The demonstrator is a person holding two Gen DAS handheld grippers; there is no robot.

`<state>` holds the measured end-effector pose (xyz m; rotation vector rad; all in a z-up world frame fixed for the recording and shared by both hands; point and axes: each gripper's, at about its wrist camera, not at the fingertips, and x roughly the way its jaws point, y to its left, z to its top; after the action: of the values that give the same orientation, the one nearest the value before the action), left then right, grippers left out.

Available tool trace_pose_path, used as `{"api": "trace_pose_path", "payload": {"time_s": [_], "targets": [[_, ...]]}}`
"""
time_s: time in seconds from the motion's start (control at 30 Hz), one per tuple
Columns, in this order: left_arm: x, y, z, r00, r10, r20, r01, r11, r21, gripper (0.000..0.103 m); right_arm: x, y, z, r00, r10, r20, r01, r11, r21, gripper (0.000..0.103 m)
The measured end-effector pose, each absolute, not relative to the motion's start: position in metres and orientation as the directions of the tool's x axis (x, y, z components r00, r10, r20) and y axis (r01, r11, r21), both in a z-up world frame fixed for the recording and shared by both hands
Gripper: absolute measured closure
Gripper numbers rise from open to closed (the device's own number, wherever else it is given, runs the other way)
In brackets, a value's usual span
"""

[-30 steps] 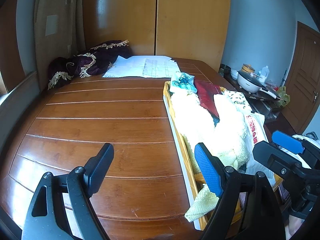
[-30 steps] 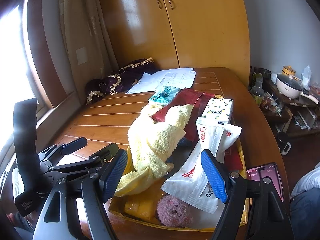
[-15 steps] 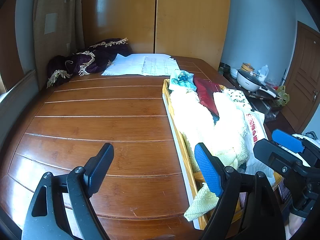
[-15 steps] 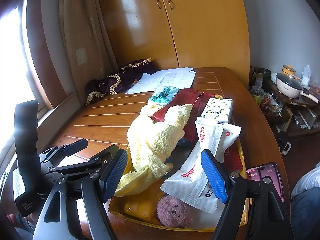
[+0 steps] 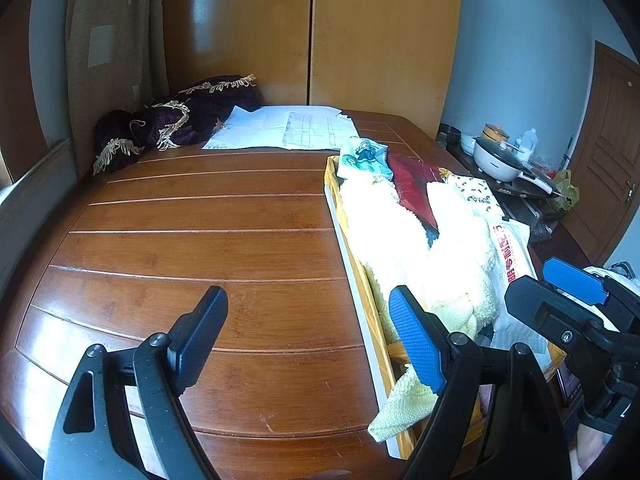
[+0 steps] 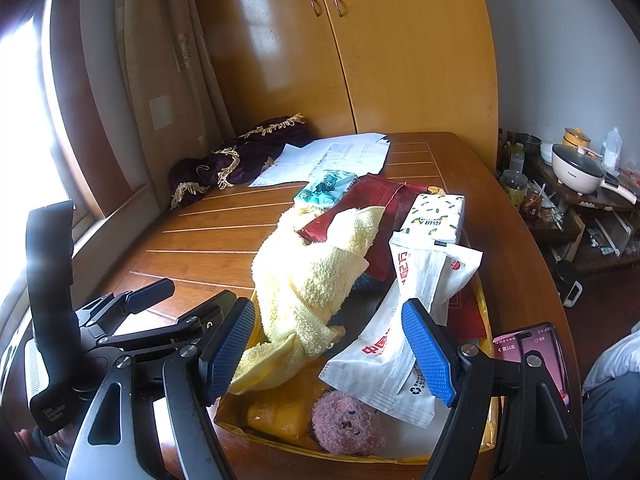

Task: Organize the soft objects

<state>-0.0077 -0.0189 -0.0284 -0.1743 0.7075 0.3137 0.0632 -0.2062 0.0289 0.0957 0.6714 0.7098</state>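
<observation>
Yellow towel (image 6: 308,280), of thick looped terry, lies crumpled in the yellow tray (image 6: 486,316) at the table's (image 5: 192,240) right edge, its long axis running from the tray's near end to its far end. With it lie a dark red cloth (image 6: 368,208), a glossy white plastic bag (image 6: 404,320), a patterned tissue pack (image 6: 436,216) and a round pink fuzzy plush (image 6: 346,422). Left gripper (image 5: 308,340) hangs over bare wood, jaws wide apart, empty. Right gripper (image 6: 332,356) hangs over the tray's near end, jaws also spread, holding nothing.

papers (image 5: 280,128) at table's far end | wardrobe (image 5: 312,32) behind | cooker (image 6: 576,170), perhaps electric, on side shelf | phone (image 6: 532,354) at table edge
</observation>
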Motion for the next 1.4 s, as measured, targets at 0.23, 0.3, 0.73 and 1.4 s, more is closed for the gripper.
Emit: {"api": "trace_pose_path", "payload": {"time_s": [0.23,0.3,0.73,1.4], "targets": [[-0.008,-0.02,-0.03,0.714,0.222,-0.664,-0.337,0.94,-0.049,0.02,0.064,-0.206,0.028,0.558,0.631,-0.538,-0.571,0.763,0.303,0.025],[-0.007,-0.02,-0.03,0.714,0.222,-0.665,-0.338,0.94,-0.049,0.02,0.065,-0.206,0.028,0.557,0.632,-0.538,-0.572,0.762,0.304,0.025],[-0.006,-0.02,-0.033,0.704,0.213,-0.677,-0.331,0.942,-0.048,0.02,0.069,-0.203,0.025,0.546,0.635,-0.546,-0.57,0.759,0.313,0.025],[-0.002,-0.027,-0.029,0.709,0.224,-0.668,-0.327,0.945,-0.031,0.02,0.075,-0.197,0.022,0.538,0.63,-0.56,-0.552,0.765,0.332,0.025]]}}
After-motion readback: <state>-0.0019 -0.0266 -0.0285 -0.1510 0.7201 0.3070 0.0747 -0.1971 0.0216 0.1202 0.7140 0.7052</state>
